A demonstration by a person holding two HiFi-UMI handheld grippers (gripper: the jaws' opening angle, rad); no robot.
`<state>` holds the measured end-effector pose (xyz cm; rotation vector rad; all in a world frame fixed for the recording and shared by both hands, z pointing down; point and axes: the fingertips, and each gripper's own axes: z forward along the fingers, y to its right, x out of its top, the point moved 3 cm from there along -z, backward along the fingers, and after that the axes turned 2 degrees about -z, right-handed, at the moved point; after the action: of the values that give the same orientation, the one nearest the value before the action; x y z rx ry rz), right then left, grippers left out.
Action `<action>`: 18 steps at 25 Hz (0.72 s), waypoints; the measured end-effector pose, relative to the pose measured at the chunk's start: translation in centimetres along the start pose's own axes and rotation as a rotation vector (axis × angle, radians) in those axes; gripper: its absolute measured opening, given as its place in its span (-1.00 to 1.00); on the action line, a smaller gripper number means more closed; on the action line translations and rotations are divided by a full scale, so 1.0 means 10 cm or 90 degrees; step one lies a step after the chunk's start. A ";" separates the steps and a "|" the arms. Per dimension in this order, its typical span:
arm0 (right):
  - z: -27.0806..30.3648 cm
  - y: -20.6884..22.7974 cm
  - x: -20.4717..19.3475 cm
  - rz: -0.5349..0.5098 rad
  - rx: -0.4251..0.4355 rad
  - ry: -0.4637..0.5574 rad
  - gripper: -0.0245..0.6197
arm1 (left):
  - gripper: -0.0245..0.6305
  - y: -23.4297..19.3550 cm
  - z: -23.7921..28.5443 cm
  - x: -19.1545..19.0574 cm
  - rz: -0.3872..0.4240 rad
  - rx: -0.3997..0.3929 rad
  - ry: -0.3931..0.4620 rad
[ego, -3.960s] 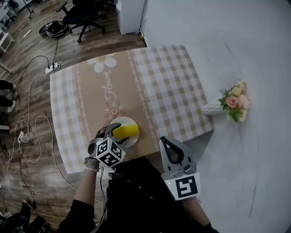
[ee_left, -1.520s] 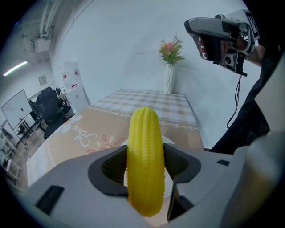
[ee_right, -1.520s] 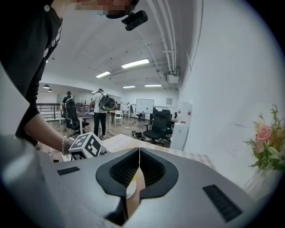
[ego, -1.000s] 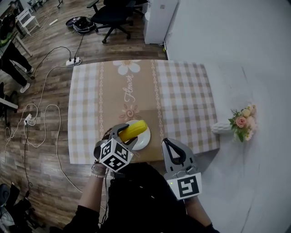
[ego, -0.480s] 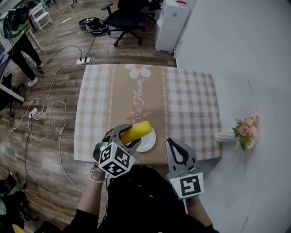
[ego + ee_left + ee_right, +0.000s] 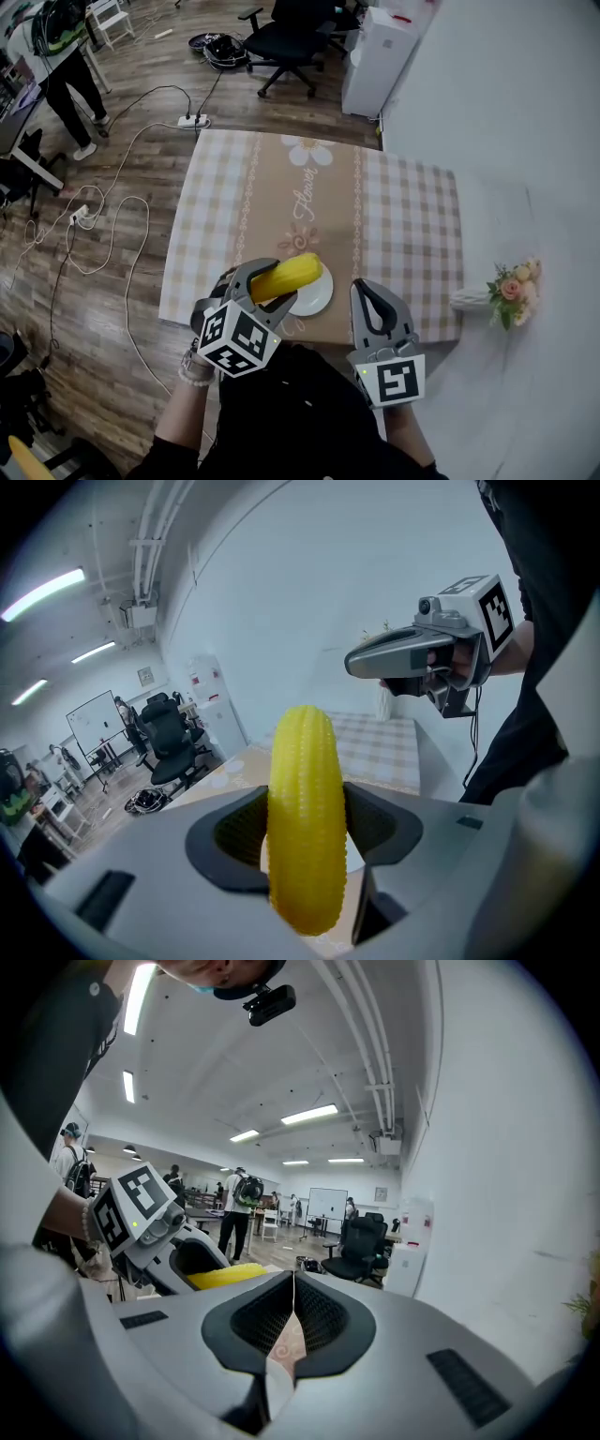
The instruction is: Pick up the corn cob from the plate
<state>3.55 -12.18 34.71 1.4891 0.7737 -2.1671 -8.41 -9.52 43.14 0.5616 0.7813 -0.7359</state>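
A yellow corn cob (image 6: 289, 276) (image 6: 305, 827) is clamped between the jaws of my left gripper (image 6: 265, 279) (image 6: 306, 832), lifted above the white plate (image 6: 316, 294) near the table's front edge. The cob also shows in the right gripper view (image 6: 223, 1277), sticking out of the left gripper (image 6: 155, 1232). My right gripper (image 6: 367, 305) (image 6: 292, 1326) hangs to the right of the plate with its jaws pressed together and nothing between them; from the left gripper view it (image 6: 412, 655) hovers in the air on the right.
The table (image 6: 394, 216) wears a beige checked cloth with a flower print. A white vase with flowers (image 6: 502, 286) lies on the pale floor to the right. Office chairs (image 6: 300, 23), cables and a power strip (image 6: 192, 121) sit on the wooden floor beyond; a person (image 6: 66, 52) stands far left.
The left gripper has lifted the corn cob off the plate and holds it higher. The head view has shifted, so the table sits further right. The right gripper stays shut.
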 end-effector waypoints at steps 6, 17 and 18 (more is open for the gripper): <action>0.08 -0.03 0.04 -0.009 0.022 0.007 -0.80 | -0.15 -0.04 -0.17 0.01 -0.006 0.031 0.009; 0.14 -0.08 0.07 -0.020 0.044 0.016 -0.80 | -0.15 -0.04 -0.38 0.10 -0.012 0.059 0.022; 0.14 -0.08 0.06 -0.022 0.044 0.016 -0.80 | -0.15 -0.03 -0.39 0.10 -0.012 0.060 0.023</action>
<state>1.82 -12.50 34.70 1.5509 0.7451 -2.2263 -9.78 -7.43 39.99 0.6552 0.7889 -0.7857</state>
